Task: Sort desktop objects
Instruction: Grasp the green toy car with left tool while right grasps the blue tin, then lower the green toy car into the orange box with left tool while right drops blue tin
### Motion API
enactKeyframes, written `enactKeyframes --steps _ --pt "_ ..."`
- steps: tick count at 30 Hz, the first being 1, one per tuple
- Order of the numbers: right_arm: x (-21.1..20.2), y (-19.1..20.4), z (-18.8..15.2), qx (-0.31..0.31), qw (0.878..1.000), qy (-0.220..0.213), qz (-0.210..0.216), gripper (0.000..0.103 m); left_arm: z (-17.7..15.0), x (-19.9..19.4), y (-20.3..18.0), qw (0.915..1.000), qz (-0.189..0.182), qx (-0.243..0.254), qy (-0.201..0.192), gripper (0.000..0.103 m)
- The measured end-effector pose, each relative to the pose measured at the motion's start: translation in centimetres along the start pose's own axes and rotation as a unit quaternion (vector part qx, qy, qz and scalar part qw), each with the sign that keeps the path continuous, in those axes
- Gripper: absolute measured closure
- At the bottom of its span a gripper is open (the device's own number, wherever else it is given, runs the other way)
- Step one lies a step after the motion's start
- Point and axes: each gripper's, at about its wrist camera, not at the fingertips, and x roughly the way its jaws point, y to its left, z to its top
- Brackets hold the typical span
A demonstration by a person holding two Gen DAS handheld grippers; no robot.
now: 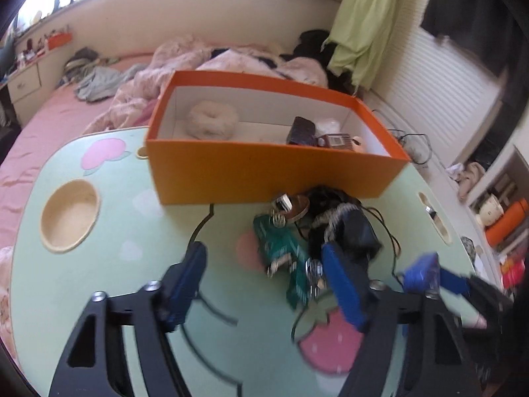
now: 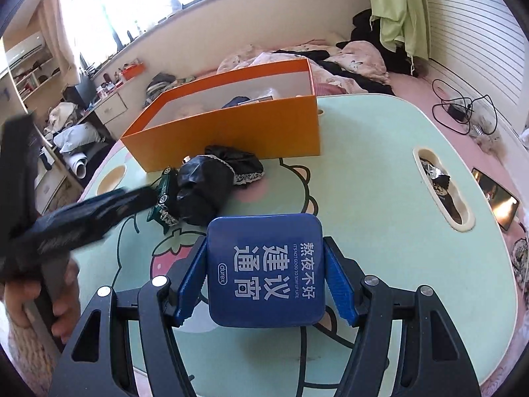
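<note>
An orange box [image 1: 231,172] stands at the far side of the green table [image 1: 115,264]; it also shows in the right wrist view [image 2: 231,135]. It holds a white fluffy ring [image 1: 213,120] and small dark items [image 1: 302,130]. In front of it lie a green toy car [image 1: 281,248] and a black bundle [image 1: 344,228], seen also in the right wrist view [image 2: 205,192]. My left gripper [image 1: 264,258] is open and empty above the table, near the car. My right gripper [image 2: 264,251] is shut on a blue tin [image 2: 264,268], also visible in the left wrist view [image 1: 423,271].
A round cup recess [image 1: 69,215] sits at the table's left. A slot [image 2: 439,185] with small items sits at the table's right edge. A bed with pink bedding [image 1: 66,106] lies behind the table. Cables [image 2: 463,109] lie on the floor.
</note>
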Motion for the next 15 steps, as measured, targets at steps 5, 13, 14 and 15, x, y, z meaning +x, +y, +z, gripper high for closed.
enactKeyframes --steps 5,13,14,15 --pt "-0.1 -0.4 -0.1 0.008 1.0 0.002 0.003 0.036 -0.3 1.6 -0.8 0.9999 0.002 0.014 0.009 0.051" --pt "0.0 -0.4 -0.1 0.011 1.0 0.003 0.005 0.036 -1.8 0.4 -0.2 0.9984 0.039 0.042 -0.003 0.078" --pt "0.0 -0.4 -0.1 0.011 1.0 0.003 0.005 0.036 -1.9 0.2 0.3 0.999 0.025 0.036 -0.005 0.078" --pt "0.0 -0.4 -0.2 0.011 1.0 0.003 0.005 0.036 -2.0 0.0 0.6 0.9994 0.013 0.032 -0.006 0.078"
